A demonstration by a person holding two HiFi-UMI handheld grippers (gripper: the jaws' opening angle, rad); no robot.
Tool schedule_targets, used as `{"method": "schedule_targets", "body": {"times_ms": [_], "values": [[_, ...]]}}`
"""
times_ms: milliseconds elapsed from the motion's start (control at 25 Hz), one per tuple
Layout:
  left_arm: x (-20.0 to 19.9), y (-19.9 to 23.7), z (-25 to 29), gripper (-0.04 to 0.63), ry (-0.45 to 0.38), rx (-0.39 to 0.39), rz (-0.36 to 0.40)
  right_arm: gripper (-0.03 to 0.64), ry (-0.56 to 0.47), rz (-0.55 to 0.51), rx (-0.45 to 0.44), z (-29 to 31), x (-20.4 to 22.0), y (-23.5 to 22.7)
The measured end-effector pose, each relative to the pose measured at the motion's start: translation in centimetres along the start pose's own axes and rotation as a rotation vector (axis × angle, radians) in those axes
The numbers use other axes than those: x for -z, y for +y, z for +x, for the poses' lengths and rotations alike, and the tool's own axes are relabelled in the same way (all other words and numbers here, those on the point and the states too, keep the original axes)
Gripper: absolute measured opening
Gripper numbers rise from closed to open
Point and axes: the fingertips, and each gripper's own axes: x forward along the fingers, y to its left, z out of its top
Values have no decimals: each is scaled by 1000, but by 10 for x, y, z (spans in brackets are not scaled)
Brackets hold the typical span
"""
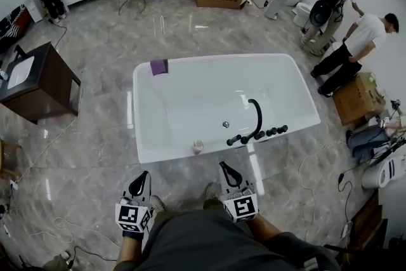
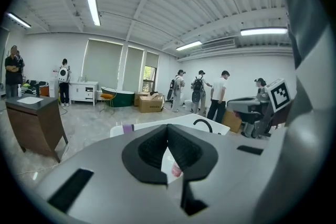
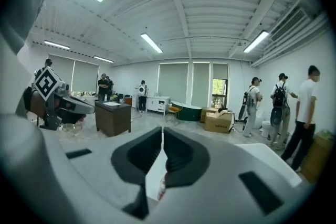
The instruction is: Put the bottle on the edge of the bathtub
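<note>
your left claw point(image 1: 142, 177) and right claw point(image 1: 226, 168) are both closed tip to tip, holding nothing, over the floor just short of the bathtub point(image 1: 165, 154). the bottle point(image 1: 198, 147) lies ahead, between the two, apparently inside the tub against its near wall. a purple pad point(image 1: 158, 66) sits on the far rim.

The bathtub point(image 1: 222, 59) is wide open inside. A black tap point(image 1: 257, 117) blocks its near edge at the right; a purple patch point(image 1: 158, 66) sits on the far left corner.
</note>
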Motion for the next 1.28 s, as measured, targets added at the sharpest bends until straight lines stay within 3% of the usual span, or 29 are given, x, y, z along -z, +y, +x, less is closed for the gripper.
{"method": "schedule_targets", "body": {"times_ms": [360, 1280], "values": [[-22, -16, -7, 0, -58, 31, 16, 2, 27, 23, -25, -23, -12, 8], [-39, -7, -4, 0, -54, 32, 49, 2, 36, 47, -66, -8, -18, 19]]}}
